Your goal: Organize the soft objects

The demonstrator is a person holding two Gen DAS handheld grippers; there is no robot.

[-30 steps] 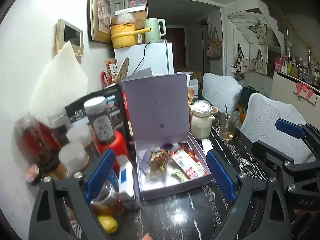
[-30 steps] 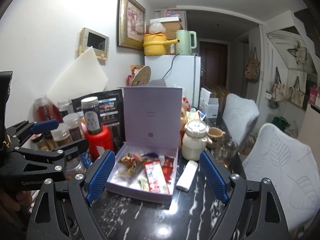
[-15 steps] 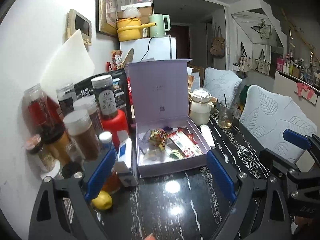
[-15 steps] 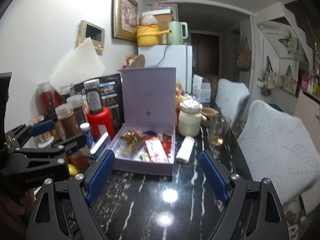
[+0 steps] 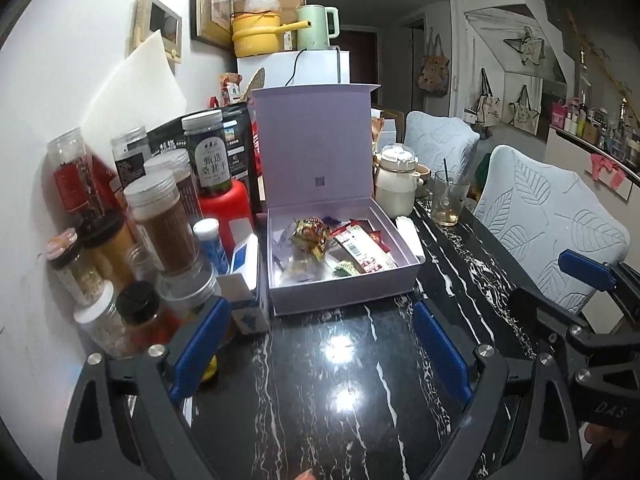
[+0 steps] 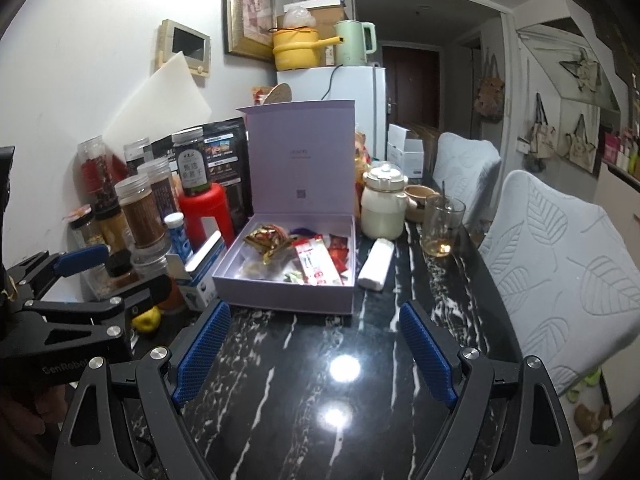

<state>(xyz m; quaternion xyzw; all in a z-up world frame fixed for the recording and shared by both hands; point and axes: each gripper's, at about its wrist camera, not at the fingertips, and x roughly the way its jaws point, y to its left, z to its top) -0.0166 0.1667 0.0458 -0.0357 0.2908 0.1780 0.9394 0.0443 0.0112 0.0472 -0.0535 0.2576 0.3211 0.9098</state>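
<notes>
Lavender gift box, lid upright, on black marble table; holds snack packets. White packet lies just beside its right wall. Spice jars crowd its left. Left gripper and right gripper: jaws spread wide, empty, short of the box.

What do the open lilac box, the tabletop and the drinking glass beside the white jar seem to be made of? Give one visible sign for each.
Lilac box: probably matte card; flat, dull walls and a lid folded upright.
Tabletop: polished black stone or a stone-look surface; white veins and sharp lamp reflections.
Drinking glass: clear glass, perhaps plastic; its liquid shows through.
</notes>
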